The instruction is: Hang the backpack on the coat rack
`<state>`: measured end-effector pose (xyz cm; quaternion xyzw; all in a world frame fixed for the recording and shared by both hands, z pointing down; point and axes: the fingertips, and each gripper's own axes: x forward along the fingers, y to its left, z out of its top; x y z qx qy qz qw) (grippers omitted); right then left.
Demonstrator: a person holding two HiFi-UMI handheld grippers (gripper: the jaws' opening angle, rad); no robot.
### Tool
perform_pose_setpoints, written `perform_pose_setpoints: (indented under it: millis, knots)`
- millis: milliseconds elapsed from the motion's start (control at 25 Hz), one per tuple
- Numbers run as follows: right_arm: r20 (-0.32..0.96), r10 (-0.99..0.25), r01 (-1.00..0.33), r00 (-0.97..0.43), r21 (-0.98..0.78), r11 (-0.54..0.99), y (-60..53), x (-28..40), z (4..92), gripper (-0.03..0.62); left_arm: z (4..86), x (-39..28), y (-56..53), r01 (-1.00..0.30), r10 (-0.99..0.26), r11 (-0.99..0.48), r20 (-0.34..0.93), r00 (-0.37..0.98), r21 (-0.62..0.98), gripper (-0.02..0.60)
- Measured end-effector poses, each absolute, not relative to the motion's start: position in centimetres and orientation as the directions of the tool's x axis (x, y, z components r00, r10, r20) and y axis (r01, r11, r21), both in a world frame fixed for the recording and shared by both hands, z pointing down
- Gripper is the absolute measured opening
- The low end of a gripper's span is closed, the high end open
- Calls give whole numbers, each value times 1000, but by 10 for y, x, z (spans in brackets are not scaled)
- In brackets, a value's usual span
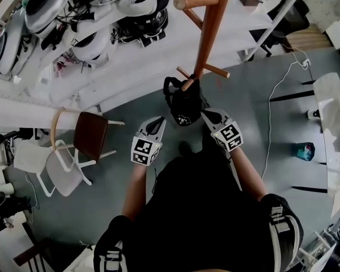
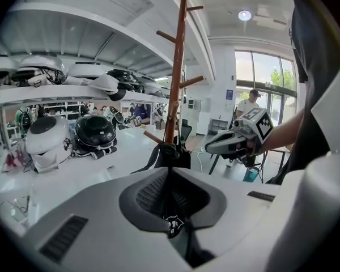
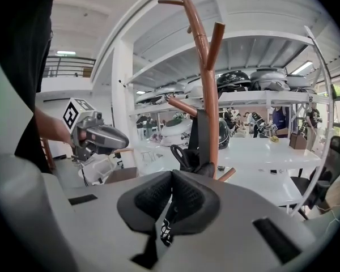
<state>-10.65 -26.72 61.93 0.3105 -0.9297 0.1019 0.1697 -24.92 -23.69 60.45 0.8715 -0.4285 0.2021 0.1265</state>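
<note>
The black backpack (image 1: 184, 103) hangs against the wooden coat rack (image 1: 211, 27), its top at a low peg (image 1: 187, 84). From each side a black strap runs to a gripper. My left gripper (image 1: 160, 121) is shut on one strap, which shows pinched between its pads (image 2: 153, 194) with a small logo tag below. On the pack's right side, my right gripper (image 1: 207, 115) is shut on the other strap, a printed black band between its pads (image 3: 192, 200). In the left gripper view the pack (image 2: 173, 156) sits at the pole's foot (image 2: 171, 129); the right gripper view has it (image 3: 192, 157) beside the pole (image 3: 208, 106).
White shelves with several helmets (image 1: 93, 41) stand behind the rack. A brown chair (image 1: 92, 135) and a white chair (image 1: 59, 171) are at the left. A white table (image 1: 335, 115), a floor cable (image 1: 275, 103) and a teal object (image 1: 303, 151) lie to the right.
</note>
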Motion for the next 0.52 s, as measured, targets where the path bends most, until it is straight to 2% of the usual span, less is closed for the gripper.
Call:
perform_pose_setpoints:
  millis: [520]
  knots:
    - [369, -513, -586, -775, -117, 802, -261, -107, 624, 14, 616, -247, -232, -803, -692, -590, 459, 558, 87, 35]
